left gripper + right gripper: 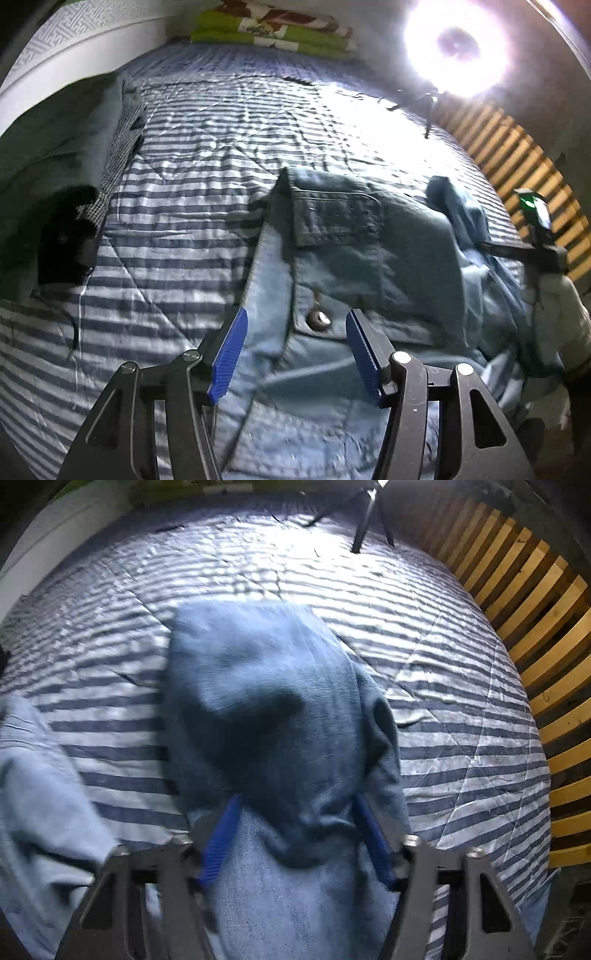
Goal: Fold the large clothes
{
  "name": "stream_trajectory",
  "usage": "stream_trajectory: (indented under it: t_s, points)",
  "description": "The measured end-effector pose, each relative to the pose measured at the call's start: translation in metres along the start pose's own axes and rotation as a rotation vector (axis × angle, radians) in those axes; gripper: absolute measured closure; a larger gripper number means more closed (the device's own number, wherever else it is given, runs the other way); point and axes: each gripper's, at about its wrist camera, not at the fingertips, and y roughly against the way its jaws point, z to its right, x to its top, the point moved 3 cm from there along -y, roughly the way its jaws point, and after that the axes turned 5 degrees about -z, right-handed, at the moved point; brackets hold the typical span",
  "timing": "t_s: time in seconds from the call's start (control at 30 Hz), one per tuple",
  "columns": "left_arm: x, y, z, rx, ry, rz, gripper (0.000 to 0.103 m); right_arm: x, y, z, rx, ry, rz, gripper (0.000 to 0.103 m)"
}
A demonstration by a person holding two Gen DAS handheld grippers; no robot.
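- The task's thing, a large blue denim shirt with a flap pocket and metal snap button [354,266], lies spread on the blue-and-white striped quilt covering the bed [177,229], towards the near right of it.
- The step in hand looks like an early fold: one part of the shirt is being carried while the body lies flat.
- The left gripper [295,350] hovers just above the shirt's front edge near the snap, its jaws apart and holding nothing.
- The right gripper [295,834] has a bunched fold of the denim, perhaps a sleeve, draped between and over its blue pads [218,838]; the jaws stand fairly wide, so I cannot tell whether they truly pinch the cloth or merely carry it.
- Next move, as I judge it: the left jaws need to close on the front edge to hold it while the right lays its bundle across the body, smoothing the crumpled right side.
- Only the left view shows the pocket, the snap, a dark grey-green garment pile [55,147] at far left, green patterned folded bedding [273,33] at the far end, a bright ring lamp [458,44], and the right tool from outside.
- Only the right view shows the lifted cloth close up; the wooden slat frame [535,657] on the right is far plainer there.
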Motion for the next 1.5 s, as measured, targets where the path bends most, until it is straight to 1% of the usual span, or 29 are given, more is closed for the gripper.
stream_trajectory:
  t_s: [0.03, 0.1, 0.23, 0.3, 0.37, 0.4, 0.43, 0.53, 0.57, 0.6, 0.63, 0.67, 0.73, 0.77, 0.83, 0.9, 0.97, 1.03, 1.13, 1.17, 1.2, 1.23, 1.3, 1.33, 1.37, 1.4, 1.43, 1.47, 1.5]
  points:
    - [0.003, -0.003, -0.002, 0.009, 0.009, 0.001, 0.044, -0.003, 0.005, 0.009, 0.020, -0.018, 0.007, 0.096]
    - [0.007, -0.004, -0.004, 0.029, 0.001, 0.011, 0.044, -0.011, 0.034, 0.036, 0.051, -0.067, 0.079, 0.100]
    - [0.016, -0.005, -0.004, 0.025, 0.004, 0.020, 0.044, -0.054, 0.105, 0.110, 0.013, -0.179, 0.205, 0.100]
    - [0.020, -0.006, -0.001, 0.026, -0.005, 0.021, 0.044, -0.088, 0.139, 0.153, -0.059, -0.240, 0.256, 0.100]
    - [0.024, -0.008, 0.003, 0.027, -0.007, 0.027, 0.044, -0.126, 0.164, 0.191, -0.185, -0.283, 0.290, 0.100]
    - [0.026, -0.010, 0.005, 0.021, -0.006, 0.026, 0.044, -0.140, 0.169, 0.206, -0.218, -0.304, 0.288, 0.100]
    - [0.029, -0.013, 0.007, 0.014, -0.002, 0.021, 0.043, -0.158, 0.170, 0.223, -0.248, -0.327, 0.259, 0.100]
    - [0.037, -0.025, 0.012, 0.008, 0.002, 0.006, 0.040, -0.189, 0.143, 0.250, -0.293, -0.281, 0.060, 0.099]
    - [0.039, -0.029, 0.013, 0.010, 0.002, 0.005, 0.038, -0.199, 0.138, 0.254, -0.310, -0.275, 0.028, 0.098]
    - [0.043, -0.032, 0.014, 0.011, 0.006, 0.004, 0.036, -0.205, 0.138, 0.256, -0.316, -0.277, 0.026, 0.093]
    - [0.046, -0.035, 0.013, 0.014, 0.012, 0.003, 0.036, -0.207, 0.141, 0.255, -0.314, -0.273, 0.033, 0.088]
    - [0.050, -0.038, 0.011, 0.014, 0.023, 0.002, 0.034, -0.207, 0.147, 0.250, -0.297, -0.263, 0.058, 0.087]
    - [0.060, -0.043, 0.006, 0.010, 0.049, 0.004, 0.029, -0.200, 0.158, 0.233, -0.257, -0.209, 0.101, 0.075]
    - [0.064, -0.046, 0.004, 0.010, 0.057, 0.009, 0.025, -0.193, 0.163, 0.219, -0.221, -0.167, 0.123, 0.072]
    - [0.074, -0.052, 0.000, 0.007, 0.073, 0.011, 0.019, -0.174, 0.167, 0.182, -0.126, -0.060, 0.170, 0.055]
    - [0.083, -0.066, -0.004, -0.039, 0.105, -0.020, 0.014, -0.155, 0.162, 0.143, -0.055, 0.043, 0.180, 0.046]
    - [0.090, -0.078, -0.008, -0.054, 0.137, -0.040, 0.014, -0.139, 0.147, 0.109, 0.009, 0.143, 0.174, 0.044]
    - [0.097, -0.093, -0.008, -0.063, 0.150, -0.066, 0.014, -0.124, 0.122, 0.076, 0.037, 0.237, 0.151, 0.044]
    - [0.102, -0.111, -0.004, -0.090, 0.171, -0.092, 0.015, -0.111, 0.083, 0.037, 0.096, 0.337, 0.068, 0.044]
    - [0.104, -0.114, -0.002, -0.093, 0.168, -0.088, 0.018, -0.110, 0.072, 0.028, 0.131, 0.372, 0.031, 0.044]
    - [0.104, -0.116, 0.001, -0.100, 0.161, -0.081, 0.031, -0.111, 0.062, 0.020, 0.159, 0.407, -0.003, 0.044]
    - [0.104, -0.117, 0.003, -0.101, 0.156, -0.083, 0.040, -0.115, 0.057, 0.018, 0.159, 0.423, -0.012, 0.044]
    - [0.102, -0.120, 0.009, -0.098, 0.132, -0.093, 0.081, -0.122, 0.043, 0.011, 0.152, 0.441, -0.038, 0.044]
    - [0.101, -0.118, 0.012, -0.097, 0.117, -0.091, 0.083, -0.127, 0.035, 0.010, 0.178, 0.434, -0.067, 0.044]
    - [0.099, -0.114, 0.016, -0.096, 0.100, -0.078, 0.086, -0.132, 0.029, 0.009, 0.201, 0.430, -0.085, 0.044]
    - [0.098, -0.109, 0.020, -0.093, 0.084, -0.065, 0.089, -0.138, 0.027, 0.008, 0.212, 0.425, -0.094, 0.052]
    - [0.097, -0.100, 0.023, -0.088, 0.067, -0.042, 0.089, -0.143, 0.026, 0.007, 0.209, 0.421, -0.094, 0.074]
    - [0.096, -0.089, 0.026, -0.082, 0.058, -0.015, 0.090, -0.149, 0.026, 0.006, 0.201, 0.415, -0.097, 0.089]
    - [0.095, -0.079, 0.027, -0.084, 0.054, 0.008, 0.090, -0.154, 0.029, 0.006, 0.167, 0.405, -0.089, 0.101]
